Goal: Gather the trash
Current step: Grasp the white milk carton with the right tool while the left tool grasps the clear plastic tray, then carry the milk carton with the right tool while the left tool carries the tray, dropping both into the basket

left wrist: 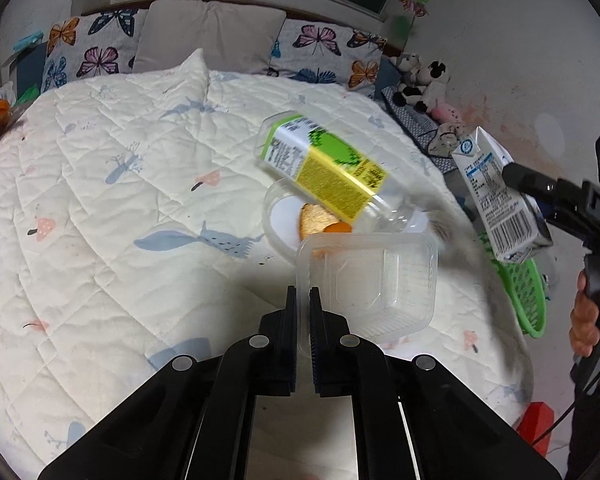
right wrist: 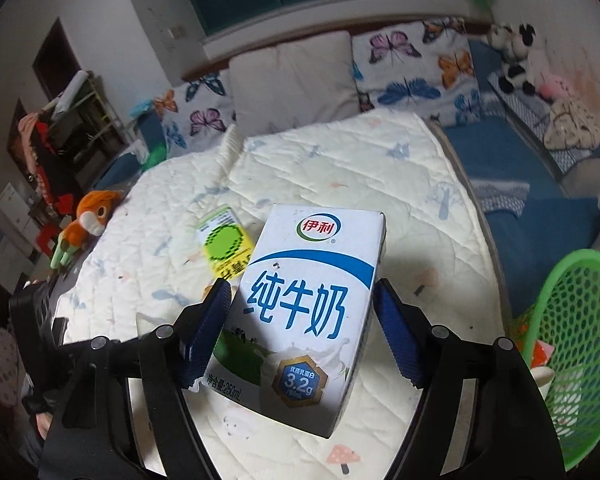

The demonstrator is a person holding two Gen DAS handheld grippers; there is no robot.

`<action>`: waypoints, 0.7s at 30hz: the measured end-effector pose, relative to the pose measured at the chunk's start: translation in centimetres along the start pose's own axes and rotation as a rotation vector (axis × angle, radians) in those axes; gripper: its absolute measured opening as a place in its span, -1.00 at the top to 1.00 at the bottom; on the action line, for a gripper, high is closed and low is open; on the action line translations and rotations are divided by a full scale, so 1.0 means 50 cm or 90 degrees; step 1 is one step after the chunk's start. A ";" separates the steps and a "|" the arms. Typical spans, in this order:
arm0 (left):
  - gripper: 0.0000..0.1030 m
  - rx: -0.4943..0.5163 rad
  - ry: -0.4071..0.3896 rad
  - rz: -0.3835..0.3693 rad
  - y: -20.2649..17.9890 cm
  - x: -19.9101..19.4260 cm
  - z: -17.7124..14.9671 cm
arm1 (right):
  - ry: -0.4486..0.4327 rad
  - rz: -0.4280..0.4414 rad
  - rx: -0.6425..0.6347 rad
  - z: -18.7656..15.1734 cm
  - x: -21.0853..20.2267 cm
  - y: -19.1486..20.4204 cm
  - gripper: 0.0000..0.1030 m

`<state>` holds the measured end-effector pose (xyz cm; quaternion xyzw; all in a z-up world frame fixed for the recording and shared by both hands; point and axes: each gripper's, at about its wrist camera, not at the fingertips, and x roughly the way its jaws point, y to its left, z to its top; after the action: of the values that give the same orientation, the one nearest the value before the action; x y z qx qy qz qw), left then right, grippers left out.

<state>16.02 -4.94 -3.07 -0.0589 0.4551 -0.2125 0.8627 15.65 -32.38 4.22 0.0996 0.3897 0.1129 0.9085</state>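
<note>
Only the left wrist view shows the clear plastic clamshell container (left wrist: 366, 280) at the centre of the frame, its near rim pinched between the narrow, closed jaws of the left gripper (left wrist: 303, 300). Beyond it in that view a clear bottle with a green and yellow label (left wrist: 324, 170) tilts, blurred, over the container's other half, where a piece of bread (left wrist: 314, 220) and something orange lie. At the right edge of the same view the right gripper (left wrist: 518, 176) holds a blue and white milk carton (left wrist: 496, 200) above a green plastic basket (left wrist: 528, 300), and a hand (left wrist: 588, 320) grips the handle below. The right wrist view gives what the left cannot: the carton's printed front (right wrist: 304, 312) fills the lower middle of the frame, standing between the blue-padded jaws of the right gripper (right wrist: 300, 328), which are moderately wide; the left pad (right wrist: 204, 328) lies against the carton's edge, while the right pad (right wrist: 400, 332) looks just clear of it, so how firm the hold is cannot be told. The basket (right wrist: 580, 352) sits at the lower right there, just beside the gripper, with some scraps inside. An orange plush toy (right wrist: 88, 220) lies at the left edge of the quilted bed (right wrist: 320, 168), and butterfly pillows (right wrist: 416, 64) line the top.
</note>
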 end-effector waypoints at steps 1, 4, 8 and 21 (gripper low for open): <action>0.89 0.004 -0.004 -0.003 -0.008 -0.008 -0.001 | -0.012 -0.003 -0.010 -0.007 -0.013 0.004 -0.41; 0.89 0.019 -0.013 -0.010 -0.031 -0.023 0.002 | -0.036 -0.010 -0.027 -0.023 -0.040 0.007 -0.41; 0.89 0.038 -0.021 -0.021 -0.068 -0.033 0.013 | -0.050 -0.026 -0.046 -0.045 -0.069 0.005 -0.41; 0.89 0.107 -0.014 -0.056 -0.216 -0.002 0.050 | -0.079 -0.083 -0.035 -0.090 -0.151 -0.080 -0.41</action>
<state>14.60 -14.87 1.61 -0.0083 0.4227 -0.2872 0.8595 7.79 -37.89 5.25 0.0558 0.3350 0.0577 0.9388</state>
